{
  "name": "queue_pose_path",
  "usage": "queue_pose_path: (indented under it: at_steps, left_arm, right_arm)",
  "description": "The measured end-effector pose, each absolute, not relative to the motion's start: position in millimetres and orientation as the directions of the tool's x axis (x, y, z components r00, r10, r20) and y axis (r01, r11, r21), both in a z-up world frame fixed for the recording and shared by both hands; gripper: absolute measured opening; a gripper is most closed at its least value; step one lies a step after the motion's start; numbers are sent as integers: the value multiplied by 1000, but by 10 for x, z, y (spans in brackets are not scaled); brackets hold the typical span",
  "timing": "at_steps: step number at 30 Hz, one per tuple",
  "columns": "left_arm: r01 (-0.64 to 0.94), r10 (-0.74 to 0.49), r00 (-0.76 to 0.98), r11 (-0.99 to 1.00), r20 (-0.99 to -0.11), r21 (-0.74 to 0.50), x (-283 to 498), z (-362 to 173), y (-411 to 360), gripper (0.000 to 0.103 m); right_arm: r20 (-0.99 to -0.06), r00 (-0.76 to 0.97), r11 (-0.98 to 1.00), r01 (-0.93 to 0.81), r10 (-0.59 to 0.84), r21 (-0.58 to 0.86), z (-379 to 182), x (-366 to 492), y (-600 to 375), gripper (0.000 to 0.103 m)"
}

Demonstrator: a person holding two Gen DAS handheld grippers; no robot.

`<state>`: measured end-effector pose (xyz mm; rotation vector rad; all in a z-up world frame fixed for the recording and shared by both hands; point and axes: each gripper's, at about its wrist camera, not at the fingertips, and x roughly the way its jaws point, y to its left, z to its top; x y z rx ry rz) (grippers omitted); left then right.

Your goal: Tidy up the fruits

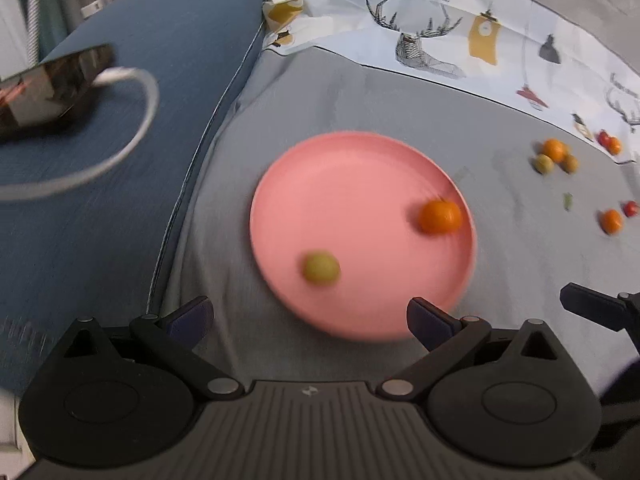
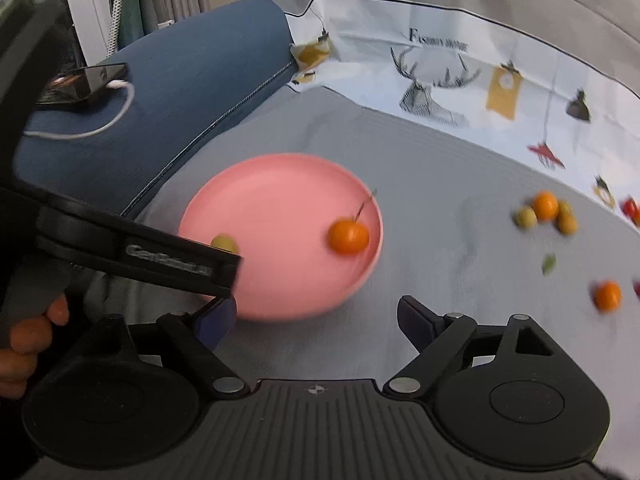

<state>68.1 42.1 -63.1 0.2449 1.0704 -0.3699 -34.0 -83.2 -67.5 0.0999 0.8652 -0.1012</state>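
Note:
A pink plate lies on the grey sheet and holds an orange fruit with a stem and a green fruit. My left gripper is open just short of the plate's near rim, nothing between its fingers. My right gripper is open too, over the plate's near right edge and the sheet, holding nothing. Loose fruits lie to the right: a cluster of orange and green ones, a single orange one and small red ones.
A blue cushion on the left carries a dark phone with a white cable. A printed white cloth borders the far side. A small green leaf lies on the sheet. The left gripper's body and a hand cross the right wrist view.

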Motion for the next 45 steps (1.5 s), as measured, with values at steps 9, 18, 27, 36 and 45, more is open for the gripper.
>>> queue_pose_path:
  at_steps: [9,18,27,36,45]
  left_arm:
    - [279,-144,482,960,-864,-4,41,-273,901,103]
    - [292,-160,571,956,-805,17,-405,60,1007,103]
    - [320,-183,608,947,-773,28,-685,209,1012,103]
    - [330,-189,629,943,-754,39,-805,279,1025,103]
    - [331,-187,627,943,-757,40,-788,263,1027,103]
  right_arm:
    - [-686,722,995,102,-85,-16,-268,-1013,-567,96]
    - [-566,817,994,103,-112,-49,95,-1475,-432,98]
    - [-512,849,990,136,-132,-31,234,-1850,-383,99]
    - [-501,855,989,150,-133,-6,244,-1987,-392,99]
    - [-504,854,989,149,-129,-1,243,-1988,-385,99]
